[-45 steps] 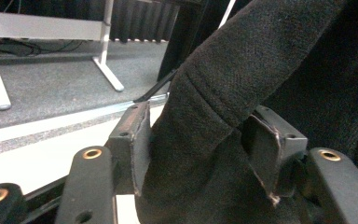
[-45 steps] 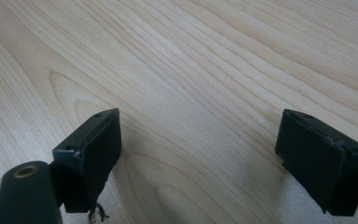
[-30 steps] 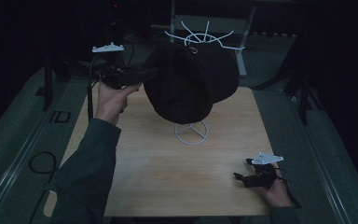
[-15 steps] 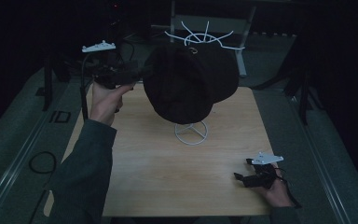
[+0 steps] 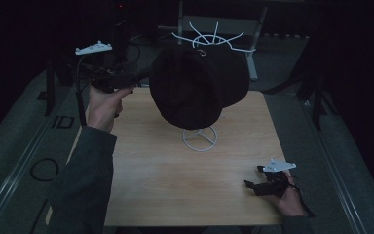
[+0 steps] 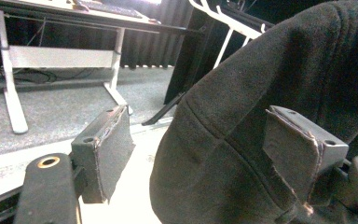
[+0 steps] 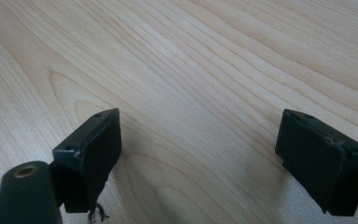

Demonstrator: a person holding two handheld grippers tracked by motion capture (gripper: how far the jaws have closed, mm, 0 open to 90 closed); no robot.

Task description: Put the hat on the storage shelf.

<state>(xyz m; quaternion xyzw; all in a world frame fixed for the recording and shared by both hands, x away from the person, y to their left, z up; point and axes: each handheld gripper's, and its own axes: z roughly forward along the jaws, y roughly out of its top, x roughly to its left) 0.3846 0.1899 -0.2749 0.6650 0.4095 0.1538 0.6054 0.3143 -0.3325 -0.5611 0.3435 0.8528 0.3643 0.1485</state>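
Since a second ago: the left gripper (image 5: 143, 78) has slid left and a bit toward the person, off the hat's (image 5: 195, 83) edge – right one hasn't budged.
High view: dark hat hangs on the white wire stand (image 5: 199, 139) at the middle of the worktop (image 5: 175, 175), tipped toward the person. Left gripper is held up in the air just beside the hat's left side. Right gripper (image 5: 255, 185) rests low at the worktop's near right corner, well apart from the hat.
Left gripper view: fingers (image 6: 105, 149) spread wide, the hat's hem between them but nearer the right-hand pad (image 6: 293, 149) – nothing pinched.
Right gripper view: fingers (image 7: 93, 144) wide apart over bare wood, holding nothing.
Step in hand: I'd say lining up a grab on the hat's lower edge.
Next move: probably push the left fingers further over the hem, close on the fabric, then lift the hat up off the stand's prongs rather than tugging sideways.
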